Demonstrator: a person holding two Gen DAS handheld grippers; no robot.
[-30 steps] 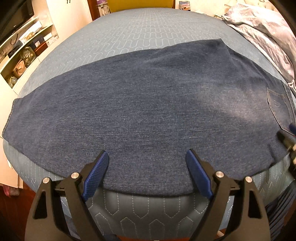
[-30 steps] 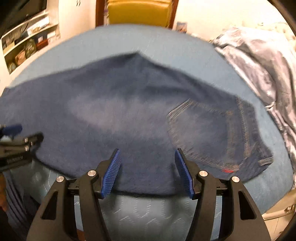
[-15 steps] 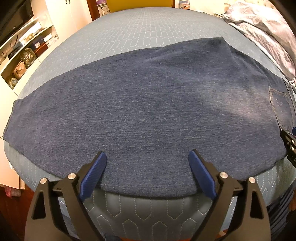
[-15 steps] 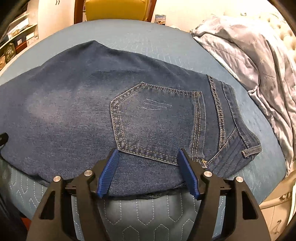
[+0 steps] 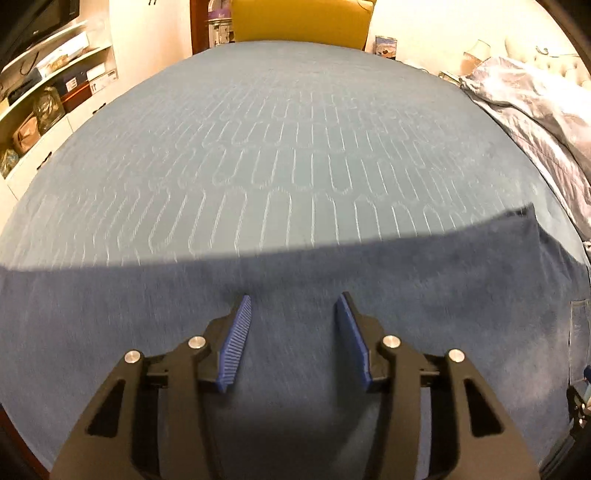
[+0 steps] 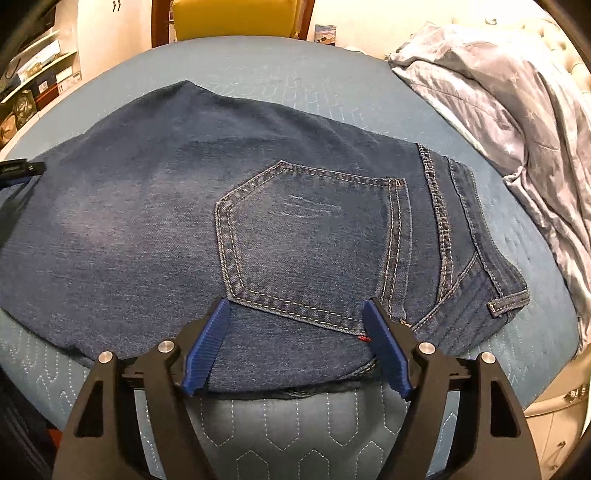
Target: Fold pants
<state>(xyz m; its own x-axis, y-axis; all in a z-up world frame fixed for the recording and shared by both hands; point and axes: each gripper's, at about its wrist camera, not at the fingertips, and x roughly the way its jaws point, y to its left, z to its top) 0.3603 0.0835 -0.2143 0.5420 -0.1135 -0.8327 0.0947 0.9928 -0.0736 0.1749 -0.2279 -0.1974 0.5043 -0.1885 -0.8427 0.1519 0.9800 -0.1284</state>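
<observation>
The left gripper [image 5: 293, 339] is now hanging over the middle of the jeans [image 6: 229, 221], no longer at their near edge, its jaws closing with no cloth pinched, likely preparing a mid-leg grab. The right gripper [image 6: 295, 347] is opening, spread over the near edge by the pocket [image 6: 314, 240]. The jeans are lying flat across the bed [image 5: 277, 129]. The left view is motion-blurred; the leg ends are cut off.

- The pants [image 6: 258, 221] lie flat on the bed [image 6: 295, 62], along its near edge, waistband toward 3 o'clock.
- The back pocket [image 6: 310, 243] sits just ahead of the right tongs [image 6: 295, 339], at 12 o'clock.
- A rumpled blanket [image 6: 509, 110] lies on the bed at 2 o'clock.
- A chair [image 6: 236, 18] stands behind the bed at 12 o'clock.
- Shelves [image 5: 48, 99] stand at 10 o'clock.
- The left tongs [image 5: 293, 332] hang over the pants.
</observation>
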